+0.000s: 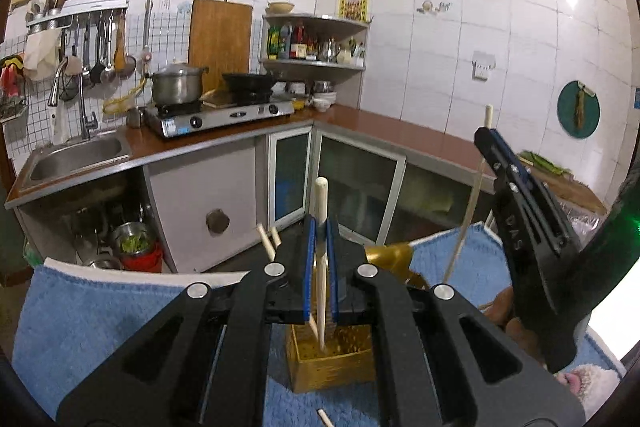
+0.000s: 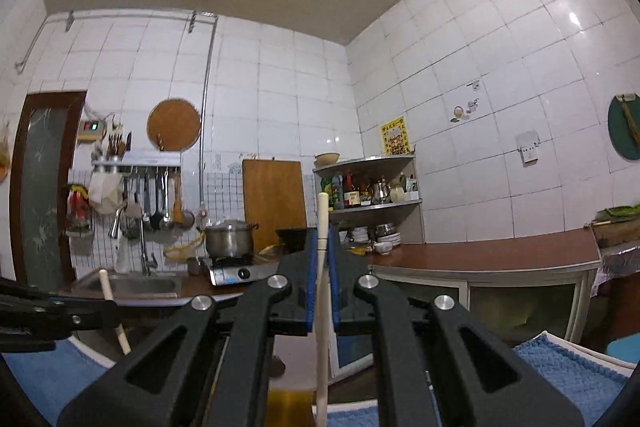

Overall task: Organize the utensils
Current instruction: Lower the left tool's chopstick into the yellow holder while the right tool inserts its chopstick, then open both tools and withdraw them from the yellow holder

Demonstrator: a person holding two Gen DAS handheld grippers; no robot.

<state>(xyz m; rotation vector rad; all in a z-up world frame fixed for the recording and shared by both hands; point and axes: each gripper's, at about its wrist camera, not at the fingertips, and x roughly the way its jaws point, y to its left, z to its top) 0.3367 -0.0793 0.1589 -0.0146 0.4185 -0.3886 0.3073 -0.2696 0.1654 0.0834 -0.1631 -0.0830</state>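
Left wrist view: left gripper (image 1: 321,227) has its blue-padded jaws clamped on a pale round wooden chopstick (image 1: 321,211), near upright, blunt top end poking above the pads, lower end running down into a square yellow-gold perforated holder box (image 1: 332,367) that sits on a blue fluffy towel (image 1: 100,315). A second thin stick leans inside the box beside it. Two more pale stick ends (image 1: 267,237) show just left of the jaws, and another stick end (image 1: 325,418) lies on the towel at the bottom edge. Right gripper (image 1: 486,135) enters from the right, well apart from the box, jaws closed on a thin pale chopstick (image 1: 466,219) that slants down toward the far side of the box. A gold-coloured object sits just behind the box, partly hidden. Right wrist view: right gripper (image 2: 321,247) jaws closed on its pale chopstick (image 2: 322,307), upright between the blue pads, top end above them, shaft running down past the bottom edge, next to a blurred yellow shape below. Left gripper body is at the lower left edge with its stick (image 2: 112,307) tilted. Background: brown counter (image 1: 380,125) along white tiled walls, steel sink (image 1: 76,155), gas stove with steel pot (image 1: 176,83), wooden cutting board leaning on the wall.
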